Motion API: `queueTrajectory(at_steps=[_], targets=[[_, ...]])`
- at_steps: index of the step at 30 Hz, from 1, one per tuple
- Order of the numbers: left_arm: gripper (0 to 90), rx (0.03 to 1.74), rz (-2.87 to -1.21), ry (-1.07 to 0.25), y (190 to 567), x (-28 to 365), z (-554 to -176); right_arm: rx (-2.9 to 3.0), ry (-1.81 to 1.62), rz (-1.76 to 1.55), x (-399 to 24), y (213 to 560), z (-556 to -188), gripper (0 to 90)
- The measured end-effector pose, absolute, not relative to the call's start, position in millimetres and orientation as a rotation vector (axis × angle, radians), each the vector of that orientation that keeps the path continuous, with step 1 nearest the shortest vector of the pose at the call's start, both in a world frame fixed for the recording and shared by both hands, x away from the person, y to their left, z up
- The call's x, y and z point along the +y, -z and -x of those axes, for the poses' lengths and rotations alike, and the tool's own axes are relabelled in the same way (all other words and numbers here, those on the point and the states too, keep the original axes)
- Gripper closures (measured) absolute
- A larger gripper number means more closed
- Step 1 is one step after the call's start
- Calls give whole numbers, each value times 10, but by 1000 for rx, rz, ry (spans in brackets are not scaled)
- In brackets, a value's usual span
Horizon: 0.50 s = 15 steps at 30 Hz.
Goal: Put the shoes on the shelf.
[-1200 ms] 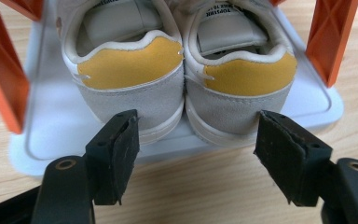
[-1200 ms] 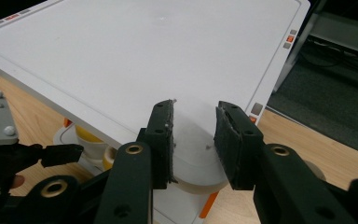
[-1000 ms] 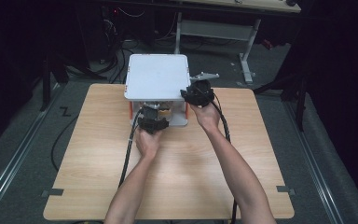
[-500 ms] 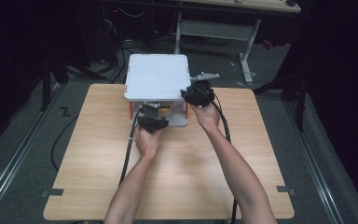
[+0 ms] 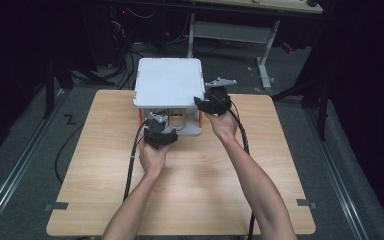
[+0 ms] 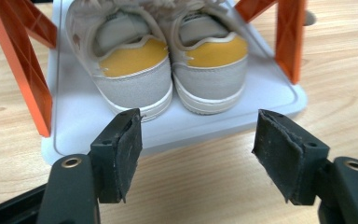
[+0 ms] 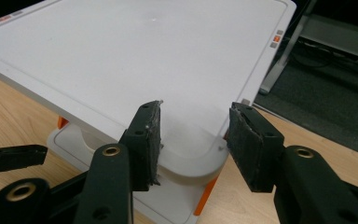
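A white two-shelf rack (image 5: 169,82) with orange posts (image 6: 18,60) stands at the table's far middle. On its lower shelf (image 6: 74,121) sits a pair of grey shoes (image 6: 133,70) with yellow heels, heels toward me, also seen under the top shelf (image 5: 176,118). My left gripper (image 6: 198,135) stands open just in front of the shelf's edge, facing the heels with nothing between its pads; from above it (image 5: 159,125) is at the rack's front. My right gripper (image 7: 195,121) straddles the top shelf's (image 7: 121,56) near right corner; its jaws have just been opening and stand apart from the corner.
The wooden table (image 5: 190,195) stretches bare toward me between the forearms. Black cables (image 5: 130,170) trail from both grippers across it. Behind the table stands a desk frame (image 5: 265,55), and more cables lie on the dark floor.
My left gripper has drawn back a little from the rack toward me. The right gripper kept its place at the top shelf's corner.
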<state>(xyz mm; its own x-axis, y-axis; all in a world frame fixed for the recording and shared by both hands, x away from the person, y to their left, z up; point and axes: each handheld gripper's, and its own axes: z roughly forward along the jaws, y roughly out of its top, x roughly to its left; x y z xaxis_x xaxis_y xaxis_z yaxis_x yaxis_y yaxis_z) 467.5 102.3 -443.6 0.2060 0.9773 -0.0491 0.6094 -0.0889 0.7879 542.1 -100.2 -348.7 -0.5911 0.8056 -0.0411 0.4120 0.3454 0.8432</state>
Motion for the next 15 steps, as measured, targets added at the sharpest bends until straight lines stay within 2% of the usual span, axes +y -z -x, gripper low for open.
queueTrajectory(at_steps=[4,15], targets=[[324,1411,-1798,-668,4371,1080,-4563,2133,-1173,-1079,-1116,3464,-5364,533],[298,1396,-1784,-659,4267,1138,-4404,2090,-1274,-1130,-1669,3480,-5077,519]])
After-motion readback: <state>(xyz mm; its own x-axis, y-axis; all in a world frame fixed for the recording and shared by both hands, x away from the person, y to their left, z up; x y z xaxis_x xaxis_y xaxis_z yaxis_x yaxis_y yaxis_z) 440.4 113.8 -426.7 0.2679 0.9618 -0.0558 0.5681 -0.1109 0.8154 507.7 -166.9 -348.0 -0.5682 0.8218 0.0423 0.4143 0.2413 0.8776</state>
